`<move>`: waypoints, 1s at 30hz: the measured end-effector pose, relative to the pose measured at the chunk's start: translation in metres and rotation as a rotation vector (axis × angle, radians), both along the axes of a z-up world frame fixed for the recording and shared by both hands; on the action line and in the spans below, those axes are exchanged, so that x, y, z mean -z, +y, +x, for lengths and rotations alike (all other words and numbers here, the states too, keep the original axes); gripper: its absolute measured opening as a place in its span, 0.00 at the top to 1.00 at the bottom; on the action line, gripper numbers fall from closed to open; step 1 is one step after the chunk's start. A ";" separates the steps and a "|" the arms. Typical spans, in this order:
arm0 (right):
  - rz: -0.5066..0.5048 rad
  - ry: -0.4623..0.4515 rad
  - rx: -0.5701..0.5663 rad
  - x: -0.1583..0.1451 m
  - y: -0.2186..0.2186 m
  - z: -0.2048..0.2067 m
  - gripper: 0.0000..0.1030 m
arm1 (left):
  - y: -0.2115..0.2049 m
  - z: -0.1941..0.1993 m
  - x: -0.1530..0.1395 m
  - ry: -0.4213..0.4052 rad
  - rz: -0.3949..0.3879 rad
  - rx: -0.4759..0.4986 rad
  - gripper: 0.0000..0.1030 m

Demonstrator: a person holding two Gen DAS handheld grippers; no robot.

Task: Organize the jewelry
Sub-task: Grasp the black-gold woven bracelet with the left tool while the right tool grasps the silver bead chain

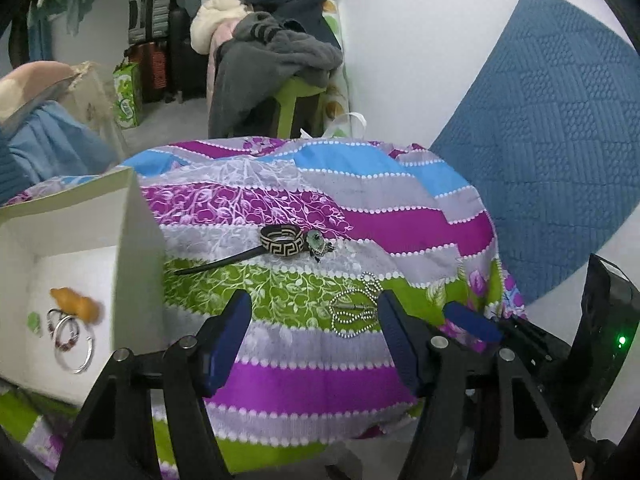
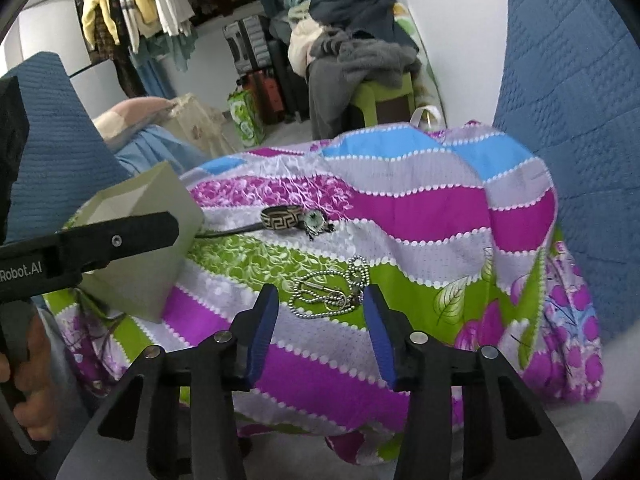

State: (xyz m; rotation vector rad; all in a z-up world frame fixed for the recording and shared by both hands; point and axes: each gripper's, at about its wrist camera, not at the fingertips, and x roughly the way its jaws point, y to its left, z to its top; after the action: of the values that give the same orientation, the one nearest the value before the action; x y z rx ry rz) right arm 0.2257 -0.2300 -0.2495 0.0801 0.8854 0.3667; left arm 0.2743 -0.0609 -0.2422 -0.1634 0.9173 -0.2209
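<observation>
A silver ball-chain necklace [image 2: 330, 292] lies coiled on the striped cloth, just ahead of my open, empty right gripper [image 2: 320, 300]; it also shows in the left wrist view [image 1: 356, 308]. Behind it lie a black-and-tan patterned bracelet [image 2: 282, 217] with a black cord and a green-stone pendant [image 2: 314, 220]. A white cardboard box [image 1: 128, 240] stands at the left and holds silver bangles [image 1: 72, 340], an orange piece [image 1: 78, 304] and a small green item. My left gripper [image 1: 314, 308] is open and empty, beside the box. The right gripper's blue fingers [image 1: 472, 322] show at its right.
The cloth-covered table [image 2: 420, 216] drops off at the front and right edges. A blue quilted cover [image 1: 540, 140] hangs on the right. Behind stand a green stool piled with clothes [image 1: 276, 52], suitcases and a green bag [image 1: 128, 96].
</observation>
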 end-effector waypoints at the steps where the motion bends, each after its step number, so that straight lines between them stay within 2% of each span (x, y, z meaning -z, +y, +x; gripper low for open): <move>1: 0.003 0.010 -0.006 0.004 0.000 0.004 0.61 | -0.001 0.006 0.006 0.007 0.005 0.001 0.37; 10: -0.064 0.038 -0.071 0.033 0.012 0.037 0.64 | -0.003 0.053 0.053 0.068 0.013 -0.013 0.37; 17: -0.141 0.070 -0.113 0.059 0.019 0.057 0.65 | -0.004 0.075 0.073 0.078 0.040 -0.020 0.37; 19: -0.154 0.092 -0.108 0.066 0.018 0.061 0.69 | -0.005 0.078 0.078 0.083 0.049 -0.015 0.37; 23: -0.157 0.097 -0.098 0.069 0.017 0.063 0.70 | -0.006 0.085 0.083 0.066 0.091 -0.021 0.37; 27: -0.118 0.113 -0.101 0.069 0.016 0.064 0.85 | -0.008 0.091 0.085 0.060 0.118 -0.014 0.37; 30: -0.128 0.114 -0.091 0.068 0.015 0.064 0.92 | -0.008 0.094 0.085 0.054 0.120 -0.008 0.37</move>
State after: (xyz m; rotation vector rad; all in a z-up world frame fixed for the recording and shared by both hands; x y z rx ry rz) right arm 0.2899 -0.2147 -0.3176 -0.0584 1.0255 0.3925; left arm 0.3681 -0.0692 -0.3276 -0.0622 0.9807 -0.1542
